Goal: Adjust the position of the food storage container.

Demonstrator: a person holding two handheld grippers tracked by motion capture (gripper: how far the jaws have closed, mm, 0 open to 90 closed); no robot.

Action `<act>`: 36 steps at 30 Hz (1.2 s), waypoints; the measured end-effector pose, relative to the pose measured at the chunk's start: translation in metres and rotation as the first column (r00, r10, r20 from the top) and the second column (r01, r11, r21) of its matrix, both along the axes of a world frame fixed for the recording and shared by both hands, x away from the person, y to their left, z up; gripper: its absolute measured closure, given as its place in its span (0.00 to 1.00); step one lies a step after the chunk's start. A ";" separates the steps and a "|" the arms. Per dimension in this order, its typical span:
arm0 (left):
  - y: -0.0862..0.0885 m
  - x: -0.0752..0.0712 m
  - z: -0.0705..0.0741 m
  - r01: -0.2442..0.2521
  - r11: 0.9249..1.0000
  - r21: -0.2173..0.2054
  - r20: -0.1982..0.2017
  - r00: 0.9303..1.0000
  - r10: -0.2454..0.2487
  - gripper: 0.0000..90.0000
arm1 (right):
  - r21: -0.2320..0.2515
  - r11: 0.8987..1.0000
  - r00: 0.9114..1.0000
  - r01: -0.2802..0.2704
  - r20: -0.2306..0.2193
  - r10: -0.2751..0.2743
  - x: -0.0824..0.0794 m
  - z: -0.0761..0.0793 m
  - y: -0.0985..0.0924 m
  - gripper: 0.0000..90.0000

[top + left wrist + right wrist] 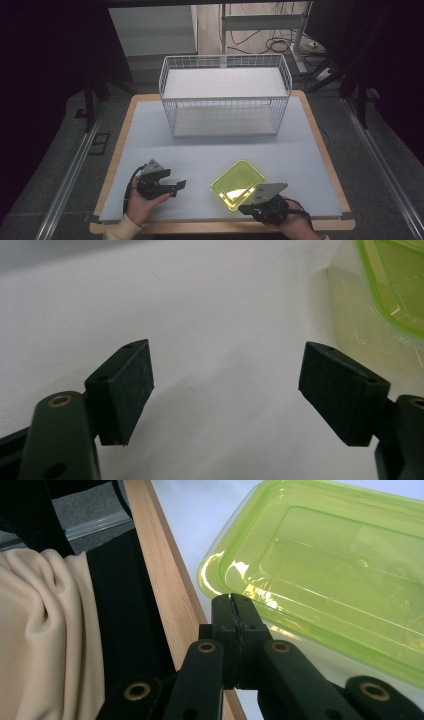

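Your right gripper (pixel 234 600) has its jaws pressed flat together with nothing between them, their tips right at the near rim of the green container (pixel 325 565), at its corner; whether they touch the rim you cannot tell from here. From that gripper, the container stretches ahead and off to the right, lying flat on the pale table cover (pixel 200 150), while the wooden table edge (pixel 165 575) runs past on the jaws' left with a cream sleeve (pixel 45 630) beyond it. Your left gripper (pixel 225 385) stands wide, its two pads well apart over bare cover and gripping nothing; the container sits ahead of it at the far right, clear of both pads. Well beyond both grippers stands the white wire basket (pixel 225 100), apart from the container.
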State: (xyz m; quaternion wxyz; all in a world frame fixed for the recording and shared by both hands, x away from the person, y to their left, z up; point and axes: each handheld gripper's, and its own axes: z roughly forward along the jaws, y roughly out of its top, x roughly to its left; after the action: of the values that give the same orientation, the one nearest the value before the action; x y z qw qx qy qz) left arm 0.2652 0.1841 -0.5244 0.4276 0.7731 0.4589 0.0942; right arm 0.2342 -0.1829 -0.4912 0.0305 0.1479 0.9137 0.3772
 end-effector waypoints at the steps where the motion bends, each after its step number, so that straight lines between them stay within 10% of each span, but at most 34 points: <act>1: 0.000 0.000 0.000 0.000 1.000 -0.001 0.000 1.000 0.000 0.24 | -0.002 1.000 1.000 -0.002 -0.001 0.002 0.000 0.000 0.000 1.00; 26: 0.000 0.000 0.000 0.002 1.000 0.001 0.002 1.000 -0.002 0.24 | -0.046 0.999 1.000 -0.013 0.009 0.013 0.001 -0.011 0.009 1.00; 36: 0.000 -0.001 0.001 0.005 1.000 -0.002 0.005 1.000 -0.004 0.24 | -0.036 0.998 0.997 0.060 0.052 -0.058 0.000 -0.019 0.028 1.00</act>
State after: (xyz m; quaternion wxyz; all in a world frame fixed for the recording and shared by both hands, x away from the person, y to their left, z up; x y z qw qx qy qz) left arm 0.2643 0.1846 -0.5234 0.4297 0.7735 0.4562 0.0947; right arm 0.2337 -0.1549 -0.5099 0.0678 0.1646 0.9147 0.3628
